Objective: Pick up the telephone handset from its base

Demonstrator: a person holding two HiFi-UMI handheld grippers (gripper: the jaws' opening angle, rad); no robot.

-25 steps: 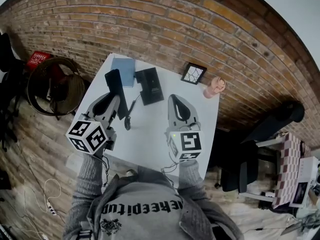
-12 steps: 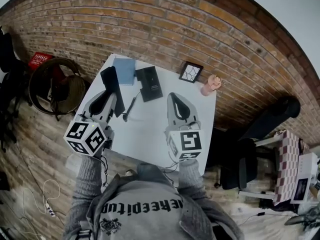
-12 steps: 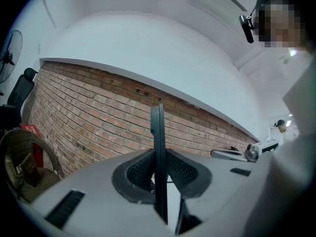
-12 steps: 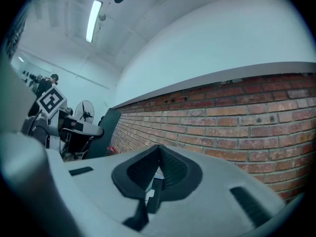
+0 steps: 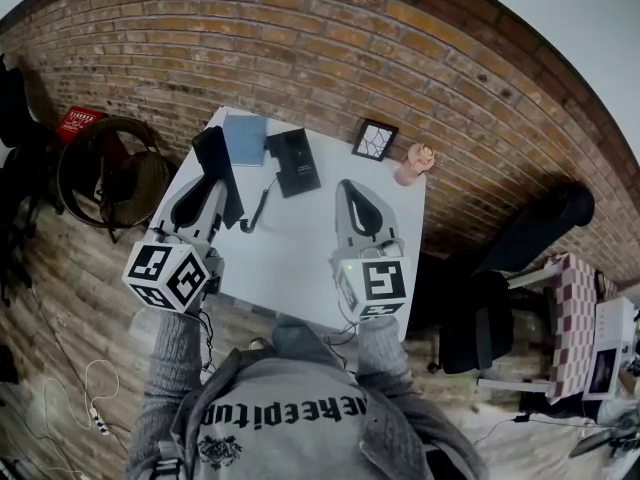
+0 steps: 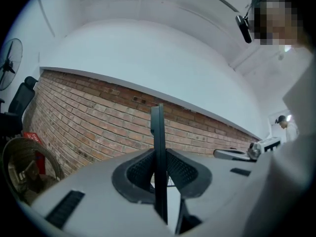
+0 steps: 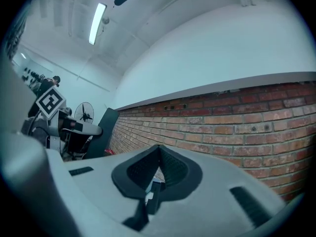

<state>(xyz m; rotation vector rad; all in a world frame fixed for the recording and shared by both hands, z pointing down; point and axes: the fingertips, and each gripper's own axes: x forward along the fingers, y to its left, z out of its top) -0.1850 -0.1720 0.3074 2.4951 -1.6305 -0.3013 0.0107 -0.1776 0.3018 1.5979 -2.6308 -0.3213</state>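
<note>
The black telephone handset [image 5: 214, 164] hangs over the left side of the white table [image 5: 300, 258], and my left gripper [image 5: 212, 186] is shut on it. In the left gripper view the handset [image 6: 158, 152] stands edge-on between the two pads, rising above them. Its dark cord [image 5: 256, 206] runs across the table toward the black phone base [image 5: 293, 162], which lies flat near the far edge. My right gripper [image 5: 349, 186] hovers over the table's right half, with its jaws together and nothing held; in the right gripper view [image 7: 159, 148] its tips meet.
A blue notebook [image 5: 245, 138] lies beside the base. A small picture frame [image 5: 375, 140] and a pink figurine [image 5: 412, 163] stand at the far right edge. A brick wall [image 5: 330, 58] backs the table. A wicker basket [image 5: 100, 173] is at the left and an office chair [image 5: 530, 238] at the right.
Both grippers have drawn up and back toward me. The handset has gone with the left gripper, a little farther left of the base, and the cord now trails between them.
</note>
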